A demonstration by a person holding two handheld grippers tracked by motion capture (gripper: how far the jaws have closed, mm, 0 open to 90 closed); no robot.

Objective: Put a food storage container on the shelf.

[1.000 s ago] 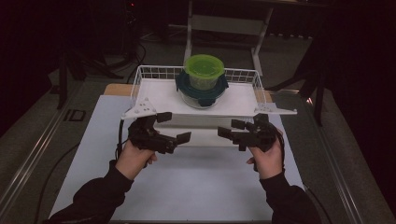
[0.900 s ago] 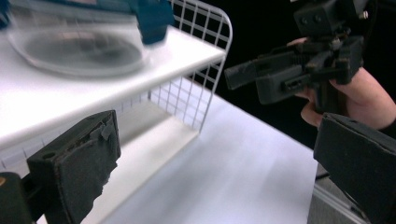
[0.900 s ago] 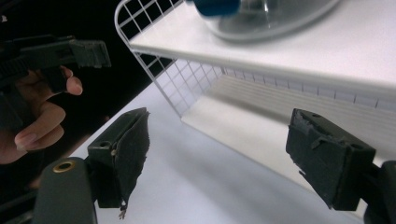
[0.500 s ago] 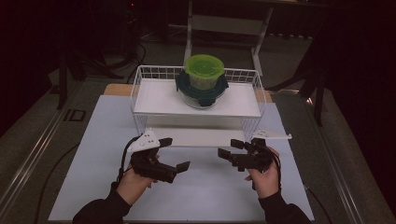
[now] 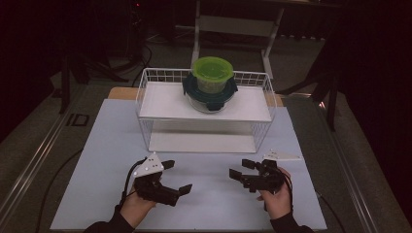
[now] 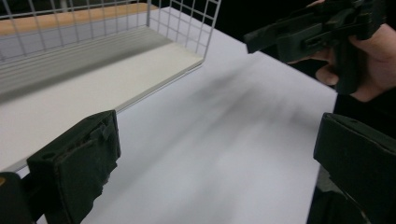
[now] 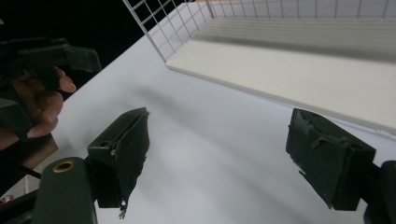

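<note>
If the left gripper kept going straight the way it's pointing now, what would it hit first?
Most likely the right gripper: the left gripper has open, empty jaws pointing across the white mat toward it. In the left gripper view it sits up and to the right, so a straight path might pass just below it.

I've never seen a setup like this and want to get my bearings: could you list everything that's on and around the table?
Wire rack: one, white, two shelves, far middle of the table.
Stacked containers: one stack, a green-lidded tub on a dark teal-lidded clear one, on the rack's top shelf.
Table mat: one, pale white-blue, covering the tabletop.
Metal stand: one, grey-white, on the floor behind the table.
Left tongs: one, black with a grey three-cornered plate, near left, jaws open with nothing between them.
Right tongs: one, black, near right, jaws open with nothing between them.
Hands: two, each holding one of the tongs.
</note>
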